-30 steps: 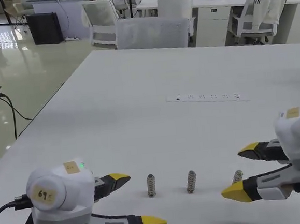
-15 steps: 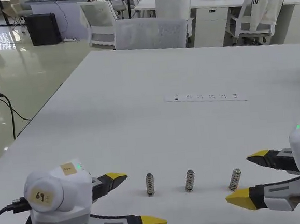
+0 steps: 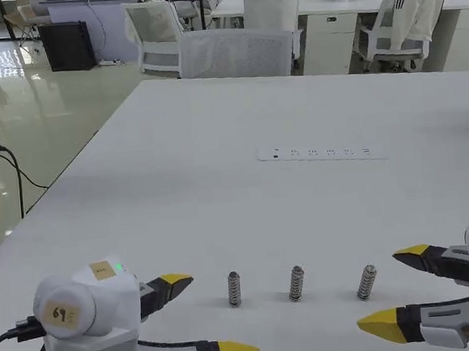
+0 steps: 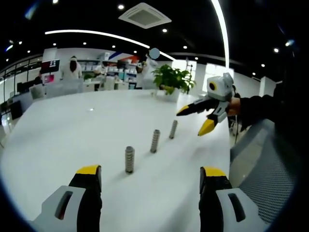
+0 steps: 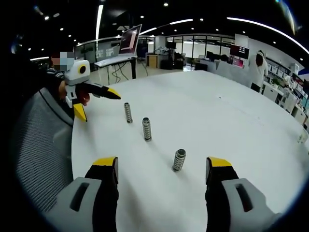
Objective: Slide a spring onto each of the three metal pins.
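Three short pins wrapped in springs stand in a row on the white table: the left spring [image 3: 234, 288], the middle spring [image 3: 297, 283] and the right spring [image 3: 367, 282], which leans a little. My left gripper [image 3: 201, 320] is open just left of the row, nothing between its yellow-tipped jaws. My right gripper [image 3: 398, 289] is open just right of the row, also empty. In the left gripper view the nearest spring [image 4: 129, 159] stands ahead of the open left gripper [image 4: 149, 175]. In the right gripper view the nearest spring [image 5: 179, 159] stands ahead of the open right gripper [image 5: 161, 166].
A flush power strip [image 3: 320, 153] lies in the table's middle, well behind the row. Office chairs [image 3: 237, 52] and desks stand past the far edge. A black cable [image 3: 11, 173] hangs off to the left. A person stands in the background.
My right gripper has pulled back to the right and down, away from the right spring, which it partly hid before. The left gripper has dropped slightly. The springs stay put.
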